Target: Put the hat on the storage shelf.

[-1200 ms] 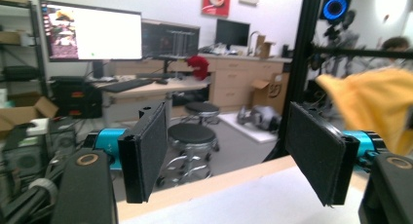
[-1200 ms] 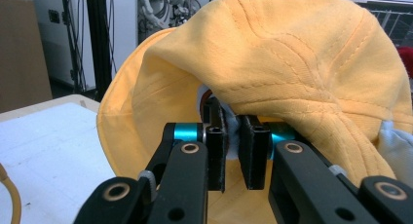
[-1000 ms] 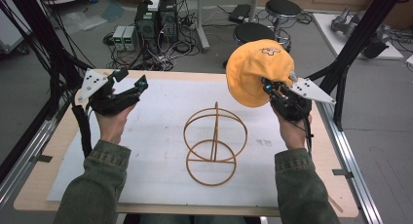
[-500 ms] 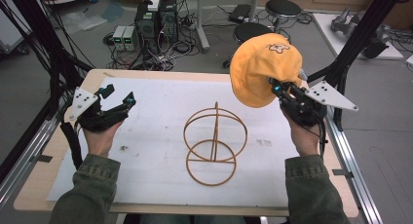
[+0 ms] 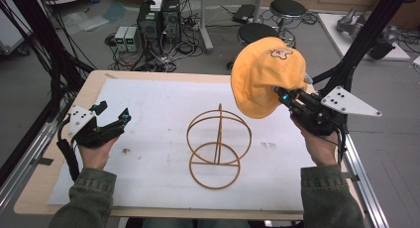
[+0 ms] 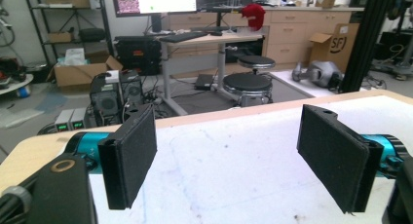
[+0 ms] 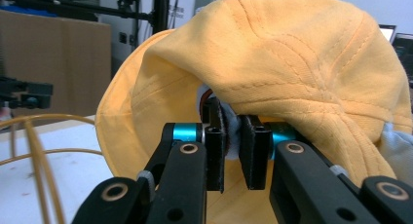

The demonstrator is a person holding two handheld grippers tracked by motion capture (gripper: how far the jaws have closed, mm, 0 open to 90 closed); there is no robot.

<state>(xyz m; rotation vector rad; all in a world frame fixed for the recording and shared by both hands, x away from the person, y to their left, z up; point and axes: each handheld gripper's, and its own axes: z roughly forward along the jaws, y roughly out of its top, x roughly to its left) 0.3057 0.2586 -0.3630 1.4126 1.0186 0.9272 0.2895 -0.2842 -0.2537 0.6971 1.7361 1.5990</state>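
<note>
An orange-yellow cap (image 5: 265,79) with a small cartoon patch hangs in the air above the table's right side. My right gripper (image 5: 281,95) is shut on its rim; in the right gripper view the pads (image 7: 215,151) pinch the cap's (image 7: 292,73) pale inner band. An orange wire stand (image 5: 218,143) of rings on a post sits at mid table, left of and below the cap. My left gripper (image 5: 112,114) is low over the table's left side, its jaws just opened wider, nothing between the pads (image 6: 134,158).
White paper (image 5: 163,114) covers the wooden table. Black frame poles (image 5: 364,44) rise at the right and left edges. Beyond the far edge are computers (image 5: 158,17), cables and stools (image 5: 287,10) on the floor.
My left gripper has sunk and drifted left toward the table's left edge, its jaws spreading. My right hand has carried the cap a little up and to the right.
</note>
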